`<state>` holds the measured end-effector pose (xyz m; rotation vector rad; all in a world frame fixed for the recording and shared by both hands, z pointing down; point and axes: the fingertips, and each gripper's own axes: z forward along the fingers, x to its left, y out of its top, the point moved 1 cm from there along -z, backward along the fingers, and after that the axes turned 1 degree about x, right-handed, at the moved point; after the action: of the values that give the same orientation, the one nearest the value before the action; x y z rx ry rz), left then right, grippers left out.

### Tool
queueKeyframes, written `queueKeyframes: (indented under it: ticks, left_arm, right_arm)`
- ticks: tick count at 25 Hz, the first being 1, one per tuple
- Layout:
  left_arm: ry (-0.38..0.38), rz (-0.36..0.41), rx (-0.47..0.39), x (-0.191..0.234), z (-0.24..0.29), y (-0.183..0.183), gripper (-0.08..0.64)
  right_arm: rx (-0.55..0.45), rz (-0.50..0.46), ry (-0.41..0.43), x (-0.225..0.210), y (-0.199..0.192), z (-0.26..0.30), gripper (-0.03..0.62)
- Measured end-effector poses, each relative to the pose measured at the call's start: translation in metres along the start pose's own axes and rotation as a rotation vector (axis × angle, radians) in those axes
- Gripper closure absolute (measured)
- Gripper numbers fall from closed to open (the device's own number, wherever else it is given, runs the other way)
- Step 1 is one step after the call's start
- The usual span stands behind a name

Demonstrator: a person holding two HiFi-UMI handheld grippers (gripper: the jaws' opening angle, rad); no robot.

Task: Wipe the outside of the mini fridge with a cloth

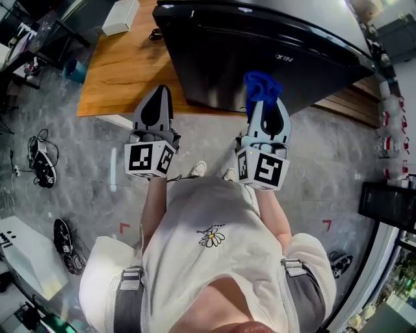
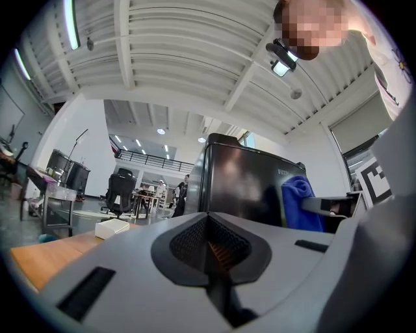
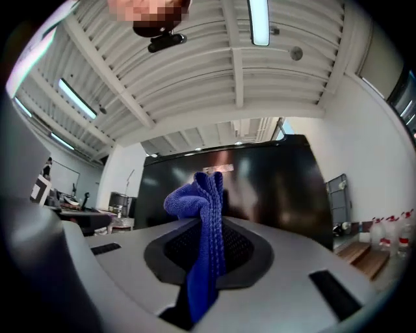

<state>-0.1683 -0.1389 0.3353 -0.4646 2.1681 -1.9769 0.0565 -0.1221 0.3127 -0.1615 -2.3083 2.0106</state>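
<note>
Head view had you standing at the near edge of the wooden table (image 1: 123, 65), both grippers held out toward the mini fridge (image 1: 260, 45) sitting on it. Right gripper (image 1: 263, 107): jaws pinched on the blue cloth (image 1: 261, 84). A bunched wad stuck up past the tips, and the right gripper view showed the rest trailing down between the jaws. Left gripper (image 1: 158, 97): jaws pressed together with nothing in them, as the left gripper view confirmed.

The fridge was black and glossy, logo face toward you, on the far side of both grippers. The cloth looked near that front face, but I couldn't tell if it touched. The left gripper hung off the fridge's left corner, over the table edge and apart from the fridge. White box (image 1: 120, 16) sat far left on the table, well apart and not in play.

Step in hand, as I judged it: bringing the cloth onto the front panel to start wiping.
- You'd want the wad, not the hard jaw tips, meeting the panel.
- Press lightly and flat, run overlapping passes across, then do the top and sides.
- The bite on the cloth looked narrow, so a hard stroke could drag it out.
- The fridge might slide on the wood; your free left gripper could brace its left side.
</note>
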Motion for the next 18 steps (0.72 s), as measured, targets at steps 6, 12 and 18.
queueKeyframes:
  ticks: [6,12,18]
  left_arm:
    - [0.042,0.025,0.014,0.019,-0.013,-0.002,0.555]
    - [0.119,0.027,0.024,0.048,-0.03,0.001,0.555]
    - [0.141,0.031,0.028,0.059,-0.034,0.0,0.555]
  right_arm:
    - [-0.022,-0.039,0.221,0.099,-0.006,0.034,0.531]
    - [-0.013,-0.049,0.326,0.165,-0.009,0.06,0.531]
    - [0.032,-0.027,0.326,0.188,-0.021,0.078,0.531]
